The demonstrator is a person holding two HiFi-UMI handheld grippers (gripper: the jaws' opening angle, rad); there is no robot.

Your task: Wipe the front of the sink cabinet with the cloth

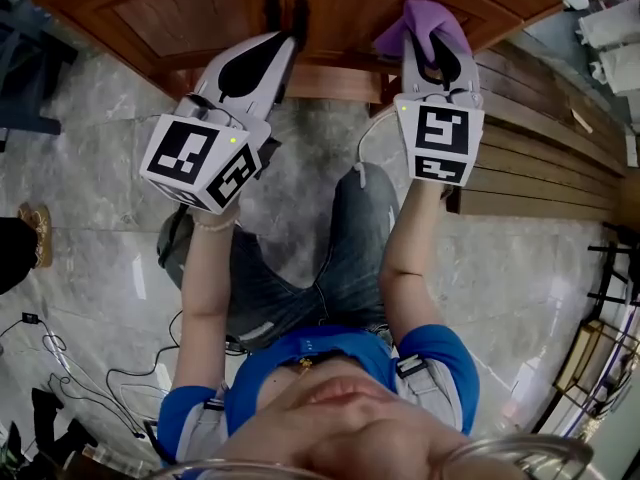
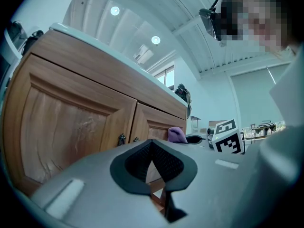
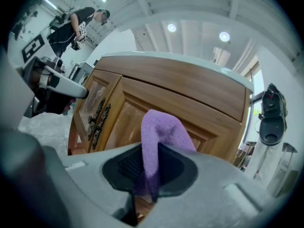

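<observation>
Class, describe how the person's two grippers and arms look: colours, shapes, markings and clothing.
Both the left gripper and right gripper have light grey tapering shells with black pad recesses. Each carries a white cube printed with black square markers. The person wears short blue sleeves and a wrist bracelet.

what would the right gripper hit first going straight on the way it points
Likely the cabinet's right door; the purple cloth clamped in the right gripper would touch it first. Depth is unclear.
</observation>
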